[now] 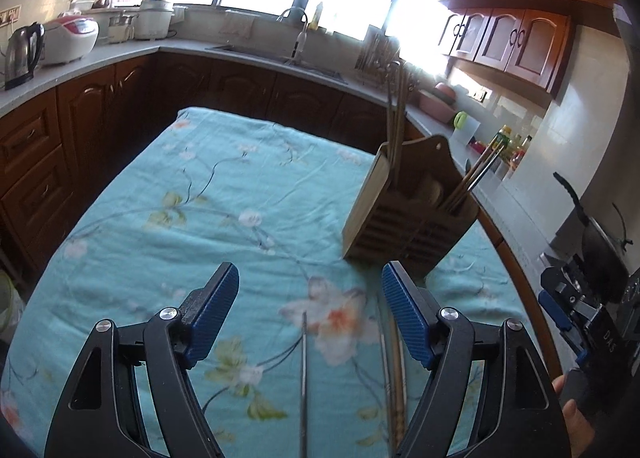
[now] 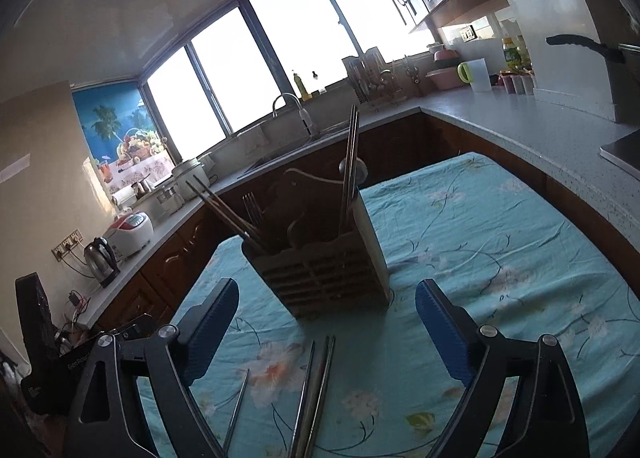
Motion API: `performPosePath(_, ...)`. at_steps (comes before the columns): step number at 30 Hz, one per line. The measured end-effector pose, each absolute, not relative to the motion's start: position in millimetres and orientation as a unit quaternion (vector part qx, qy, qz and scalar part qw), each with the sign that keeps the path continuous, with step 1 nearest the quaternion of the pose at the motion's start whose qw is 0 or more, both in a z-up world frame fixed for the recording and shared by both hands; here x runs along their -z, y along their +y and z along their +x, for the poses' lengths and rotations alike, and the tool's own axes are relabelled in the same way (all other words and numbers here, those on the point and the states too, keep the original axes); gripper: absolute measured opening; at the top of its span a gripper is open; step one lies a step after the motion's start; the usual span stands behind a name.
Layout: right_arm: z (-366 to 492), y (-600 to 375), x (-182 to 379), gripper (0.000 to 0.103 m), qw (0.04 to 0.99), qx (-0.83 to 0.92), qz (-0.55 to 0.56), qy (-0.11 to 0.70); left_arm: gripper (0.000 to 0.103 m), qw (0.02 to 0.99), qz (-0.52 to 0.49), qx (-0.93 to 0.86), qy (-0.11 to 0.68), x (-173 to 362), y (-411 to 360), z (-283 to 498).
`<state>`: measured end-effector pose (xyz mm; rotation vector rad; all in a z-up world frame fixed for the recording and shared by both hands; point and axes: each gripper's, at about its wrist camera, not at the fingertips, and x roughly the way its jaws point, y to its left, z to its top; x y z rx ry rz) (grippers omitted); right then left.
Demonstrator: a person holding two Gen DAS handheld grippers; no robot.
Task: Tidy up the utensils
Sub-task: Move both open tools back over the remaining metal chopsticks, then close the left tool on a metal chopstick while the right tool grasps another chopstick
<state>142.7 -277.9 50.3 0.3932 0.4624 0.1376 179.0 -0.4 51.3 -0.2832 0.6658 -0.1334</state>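
A wooden slatted utensil holder (image 1: 400, 217) (image 2: 320, 270) stands on the teal floral tablecloth (image 1: 192, 193). It holds chopsticks, a fork and a spoon. My left gripper (image 1: 310, 298) is open just above the cloth, short of the holder. A thin metal chopstick (image 1: 304, 378) lies between its fingers, untouched, and wooden chopsticks (image 1: 394, 378) lie beside the right finger. My right gripper (image 2: 326, 310) is also open, facing the holder. A pair of chopsticks (image 2: 316, 390) lies on the cloth between its fingers, and a single one (image 2: 238, 406) lies to their left. Neither gripper holds anything.
Dark wood cabinets and a grey counter (image 1: 100, 57) wrap around the table. On the counter are a kettle (image 1: 22, 53), a rice cooker (image 1: 70, 37), a sink with a tap (image 2: 292, 109) and a dish rack (image 2: 372, 77). A black pan (image 1: 600, 242) sits at the right.
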Motion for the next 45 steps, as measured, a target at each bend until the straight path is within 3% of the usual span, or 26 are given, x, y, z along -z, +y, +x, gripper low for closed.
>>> performPosePath(22,134,-245,-2,0.088,0.935,-0.077,0.153,0.310,0.076,0.909,-0.110,0.062,0.397,3,2,166)
performPosePath(25,140,-238,0,0.079,0.932,-0.082,0.148,0.319,0.075,0.906,-0.106,0.069,0.404,5,-2,171)
performPosePath(27,145,-236,2,0.068,0.930,-0.084,0.148,0.326,0.075,0.904,-0.102,0.072,0.410,7,-5,175)
performPosePath(30,154,-231,7,0.049,0.925,-0.083,0.145,0.342,0.065,0.898,-0.096,0.080,0.422,12,-9,182)
performPosePath(35,171,-220,15,0.030,0.915,-0.102,0.146,0.363,0.049,0.886,-0.092,0.095,0.444,21,-15,193)
performPosePath(45,210,-193,34,0.024,0.894,-0.130,0.130,0.407,0.036,0.871,-0.082,0.117,0.470,32,-27,215)
